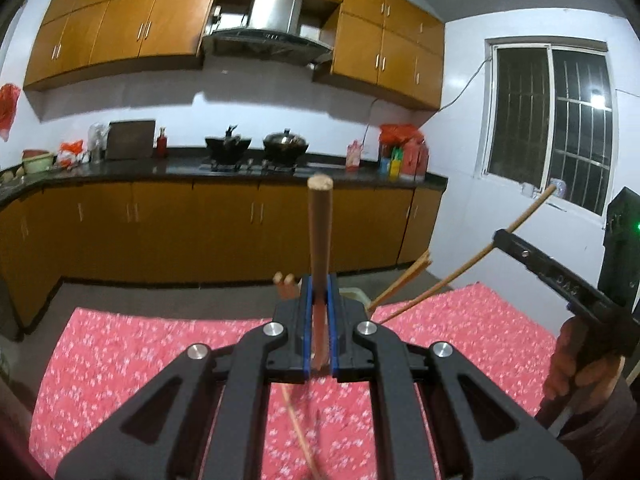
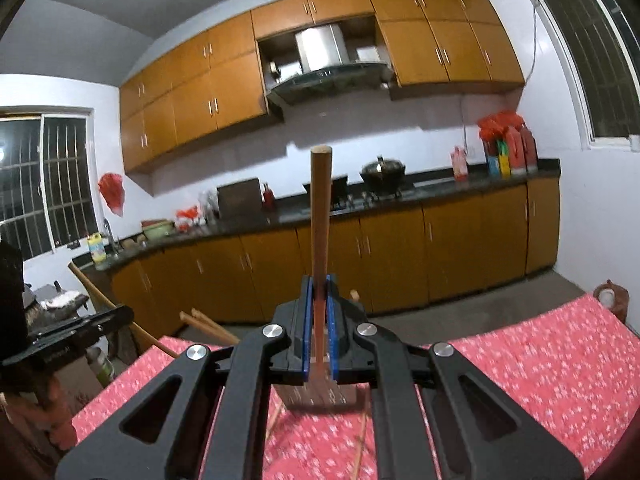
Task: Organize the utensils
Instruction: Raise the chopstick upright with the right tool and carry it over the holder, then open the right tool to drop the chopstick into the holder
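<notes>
My left gripper [image 1: 319, 280] is shut on a wooden-handled utensil [image 1: 319, 232] that stands upright between the blue pads. My right gripper [image 2: 319, 280] is shut on a wooden-handled spatula [image 2: 320, 216], its blade [image 2: 316, 394] hanging below the fingers. In the left wrist view the right gripper [image 1: 500, 236] shows at the right, holding a thin stick [image 1: 524, 216]. A pale utensil holder [image 1: 354, 294] behind my left fingers holds several chopsticks [image 1: 404, 280]. Loose chopsticks lie on the red floral tablecloth [image 1: 160, 360] under both grippers.
The table with the red cloth [image 2: 540, 360] fills the foreground. Beyond it are a grey floor, wooden lower cabinets [image 1: 200, 228], a dark counter with woks [image 1: 285, 142], bottles and red bags. A barred window [image 1: 552, 120] is at the right.
</notes>
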Motion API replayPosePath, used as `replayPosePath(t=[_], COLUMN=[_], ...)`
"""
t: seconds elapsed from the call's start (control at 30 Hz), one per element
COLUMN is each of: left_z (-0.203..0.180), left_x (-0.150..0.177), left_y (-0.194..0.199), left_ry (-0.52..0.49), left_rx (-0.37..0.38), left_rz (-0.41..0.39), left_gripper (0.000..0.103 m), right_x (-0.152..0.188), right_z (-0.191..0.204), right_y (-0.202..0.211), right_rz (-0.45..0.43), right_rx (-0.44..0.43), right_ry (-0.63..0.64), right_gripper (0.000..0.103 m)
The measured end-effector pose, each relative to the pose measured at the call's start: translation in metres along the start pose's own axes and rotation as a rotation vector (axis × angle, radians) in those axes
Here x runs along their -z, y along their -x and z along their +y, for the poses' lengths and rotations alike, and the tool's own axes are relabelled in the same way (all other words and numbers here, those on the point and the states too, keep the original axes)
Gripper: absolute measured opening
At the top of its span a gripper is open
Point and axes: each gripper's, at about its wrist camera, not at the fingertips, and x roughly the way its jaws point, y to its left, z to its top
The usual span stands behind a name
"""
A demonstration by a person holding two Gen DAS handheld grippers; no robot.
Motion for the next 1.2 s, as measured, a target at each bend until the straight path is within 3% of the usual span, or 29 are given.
replayPosePath(t=[0.2,0.37,0.53,0.93,1.2], left_z=[-0.010,-0.010,-0.005,0.001,0.009], left_x=[-0.025,-0.041,-0.045,-0.017,-0.007], left_y=[-0.007,-0.017,-0.036,-0.100,-0.110], left_ry=[0.017,0.041,0.080,0.070,0.081], left_rx=[-0.018,-0.079,-0.107,-0.109,-0.097], left_rz=[-0.088,-0.174,-0.204,-0.094,-0.053], left_gripper=[0.008,0.008,0.008,0.008,0.010], right_x=[-0.003,-0.002,0.003,0.026,0.034], right_z=[0.012,0.017,0.017,0.014,0.011], right_y=[-0.016,-0.034,-0.054,-0.093,-0.097], right_rz=[-0.042,-0.054,-0.037,0.053,0.114], right_rx=[0.007,0.028,0.046,0.056,0.026], right_ry=[0.021,0.037,0.041,0.046,0.015], right_gripper=[0.007,0.007,0.007,0.007,0.009])
